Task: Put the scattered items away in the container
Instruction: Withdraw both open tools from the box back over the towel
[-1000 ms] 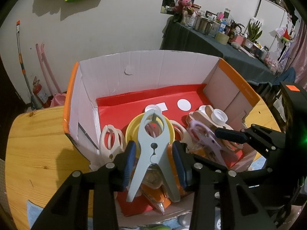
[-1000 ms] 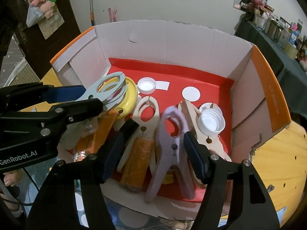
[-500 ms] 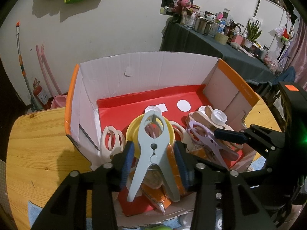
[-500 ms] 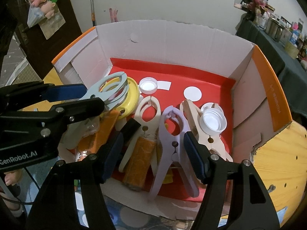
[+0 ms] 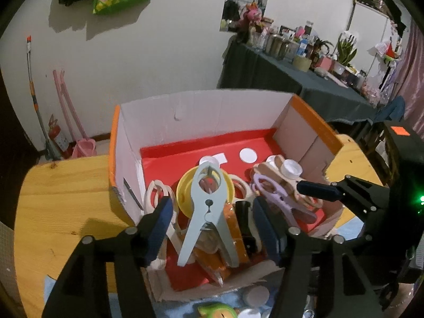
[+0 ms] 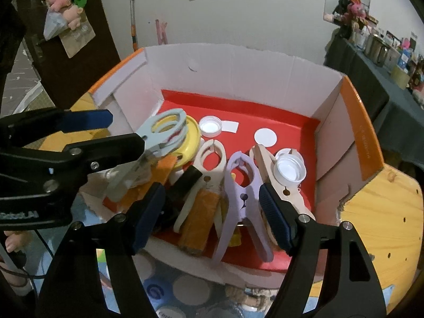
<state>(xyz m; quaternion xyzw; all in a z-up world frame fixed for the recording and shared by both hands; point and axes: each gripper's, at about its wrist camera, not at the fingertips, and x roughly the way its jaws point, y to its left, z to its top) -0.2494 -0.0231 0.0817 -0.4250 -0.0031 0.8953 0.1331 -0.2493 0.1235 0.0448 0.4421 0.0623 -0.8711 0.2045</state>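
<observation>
Now both grippers hang open over the cardboard box (image 6: 265,79): the left gripper (image 5: 212,224) straddles a pale blue clip (image 5: 209,212), the right gripper (image 6: 212,217) a lilac clip (image 6: 242,196). Probably light, stiff, slick plastic, each clip is best pinched across its handles.

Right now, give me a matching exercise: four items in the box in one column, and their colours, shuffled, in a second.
Items:
1. clip between the left tool's fingers
2. clip between the right tool's fingers
3. round lid
4. bottle cap lying on the wooden clip

Colours:
A. yellow
B. white
C. pale blue-grey
D. lilac

Pairs: 1-C, 2-D, 3-A, 4-B.
</observation>
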